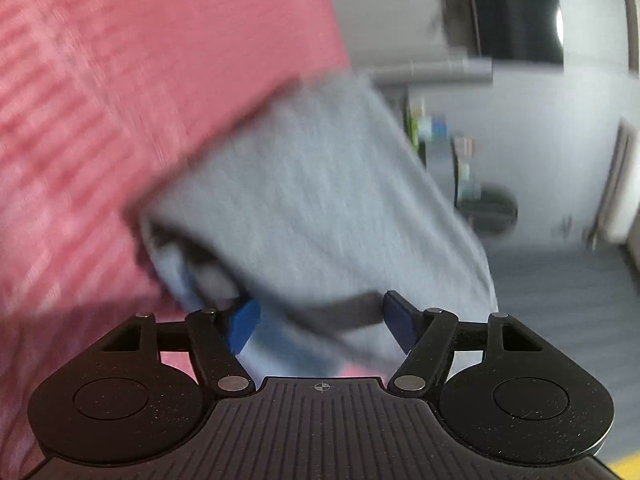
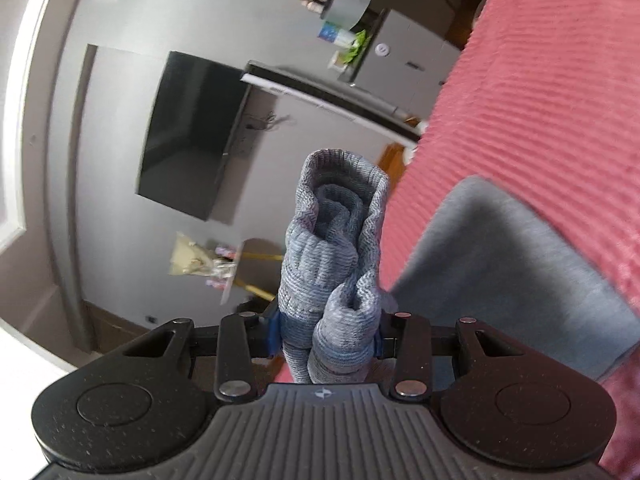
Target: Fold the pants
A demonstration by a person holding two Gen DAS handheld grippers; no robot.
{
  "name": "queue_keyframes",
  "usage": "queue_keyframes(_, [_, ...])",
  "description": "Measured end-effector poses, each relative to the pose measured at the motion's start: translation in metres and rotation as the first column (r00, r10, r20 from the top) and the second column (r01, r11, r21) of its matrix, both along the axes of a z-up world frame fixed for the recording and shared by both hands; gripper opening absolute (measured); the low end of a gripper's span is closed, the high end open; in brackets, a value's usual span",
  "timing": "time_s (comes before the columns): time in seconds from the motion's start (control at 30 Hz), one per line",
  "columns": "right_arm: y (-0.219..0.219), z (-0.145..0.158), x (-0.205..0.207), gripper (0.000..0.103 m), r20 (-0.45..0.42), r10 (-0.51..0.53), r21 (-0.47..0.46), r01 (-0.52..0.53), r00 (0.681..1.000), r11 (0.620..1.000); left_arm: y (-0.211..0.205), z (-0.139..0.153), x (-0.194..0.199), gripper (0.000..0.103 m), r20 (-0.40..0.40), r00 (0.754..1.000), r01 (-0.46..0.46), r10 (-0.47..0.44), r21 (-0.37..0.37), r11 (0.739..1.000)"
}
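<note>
Grey pants lie folded on a red ribbed bedspread, and the left wrist view is blurred. My left gripper is open, its blue pads standing wide to either side of the near edge of the cloth, which has a dark band. In the right wrist view the grey pants lie at the right on the bedspread. My right gripper is shut on a bunched roll of ribbed grey-blue knit, held up off the bed. I cannot tell whether the roll is part of the pants.
The bed edge runs diagonally through both views, with grey floor beyond it. A dark screen hangs on the wall, with a shelf and cabinet of small items beside it. A dark round object sits on the floor.
</note>
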State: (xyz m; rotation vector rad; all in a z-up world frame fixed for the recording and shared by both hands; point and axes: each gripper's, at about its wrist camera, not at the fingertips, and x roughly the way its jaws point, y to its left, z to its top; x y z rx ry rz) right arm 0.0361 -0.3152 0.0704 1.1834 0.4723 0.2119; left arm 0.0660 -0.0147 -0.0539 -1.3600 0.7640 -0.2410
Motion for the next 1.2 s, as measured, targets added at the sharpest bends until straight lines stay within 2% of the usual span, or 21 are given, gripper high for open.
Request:
queue_keyframes(0.1, [-0.004,0.003,-0.003,0.039,0.016,0.010,0.047,-0.011,1.000,0.999,0.015,0.006,0.000,0.067,0.016,0.997,-0.082,0.081,0.021,0.996])
queue_keyframes(0.17, [-0.009,0.002,-0.006,0.039,0.020,0.006,0.052,-0.007,1.000,0.999,0.024,0.009,0.001,0.037,0.026,0.995,-0.093,0.092,0.040,0.995])
queue_keyframes(0.23, [-0.014,-0.002,-0.009,0.039,0.015,-0.001,0.049,0.000,1.000,0.999,0.038,0.011,0.000,0.021,0.067,0.993,-0.096,0.092,0.059,0.994])
queue_keyframes(0.3, [-0.018,-0.010,-0.013,0.039,0.010,0.003,-0.001,-0.003,1.000,1.000,0.045,0.018,-0.005,0.021,0.109,0.992,-0.078,0.066,0.110,0.991])
queue_keyframes(0.4, [-0.027,-0.034,-0.017,0.039,-0.050,0.008,-0.052,-0.011,0.999,0.999,0.040,0.021,-0.019,0.018,0.117,0.993,-0.027,-0.004,0.265,0.964])
queue_keyframes(0.47, [-0.033,-0.055,-0.018,0.039,-0.128,-0.005,-0.093,-0.007,0.992,0.996,0.032,0.019,-0.025,0.016,0.104,0.994,-0.001,-0.036,0.336,0.942])
queue_keyframes(0.53, [-0.038,-0.080,-0.016,0.039,-0.221,-0.014,-0.132,-0.016,0.975,0.991,0.029,0.016,-0.031,0.016,0.079,0.995,0.024,-0.058,0.375,0.927])
queue_keyframes(0.6, [-0.038,-0.095,-0.017,0.039,-0.255,-0.001,-0.175,-0.045,0.967,0.984,0.029,0.016,-0.033,0.016,0.065,0.996,0.031,-0.062,0.397,0.917])
queue_keyframes(0.7, [-0.035,-0.085,-0.015,0.039,-0.224,0.018,-0.239,-0.073,0.974,0.968,0.026,0.020,-0.036,0.016,0.070,0.995,0.031,-0.068,0.437,0.899])
queue_keyframes(0.83, [-0.030,-0.068,-0.015,0.039,-0.116,0.069,-0.307,-0.101,0.991,0.946,0.020,0.025,-0.041,0.017,0.067,0.995,0.030,-0.072,0.484,0.875])
queue_keyframes(0.9, [-0.033,-0.070,-0.013,0.041,-0.117,0.082,-0.308,-0.115,0.990,0.945,0.017,0.027,-0.038,0.018,0.026,0.997,0.051,-0.074,0.500,0.865])
queue_keyframes(0.93, [-0.035,-0.075,-0.011,0.045,-0.156,0.074,-0.317,-0.121,0.985,0.941,0.015,0.030,-0.038,0.019,0.010,0.997,0.058,-0.074,0.514,0.856])
queue_keyframes(1.0, [-0.042,-0.080,-0.013,0.052,-0.234,0.034,-0.328,-0.112,0.972,0.938,0.012,0.043,-0.043,0.020,0.012,0.994,0.081,-0.106,0.563,0.823])
queue_keyframes(1.07, [-0.054,-0.079,-0.021,0.062,-0.230,0.044,-0.271,-0.107,0.972,0.957,0.011,0.062,-0.049,0.023,0.066,0.982,0.101,-0.175,0.602,0.792])
queue_keyframes(1.1, [-0.061,-0.074,-0.027,0.075,-0.233,0.010,-0.286,-0.078,0.972,0.955,0.011,0.075,-0.053,0.025,0.109,0.972,0.094,-0.208,0.631,0.770])
queue_keyframes(1.17, [-0.075,-0.057,-0.037,0.079,-0.191,-0.067,-0.384,-0.011,0.979,0.923,0.007,0.096,-0.050,0.047,0.167,0.954,0.063,-0.249,0.701,0.711])
queue_keyframes(1.2, [-0.079,-0.049,-0.039,0.078,-0.165,-0.086,-0.418,0.009,0.983,0.908,0.002,0.104,-0.042,0.048,0.184,0.944,0.052,-0.273,0.735,0.676])
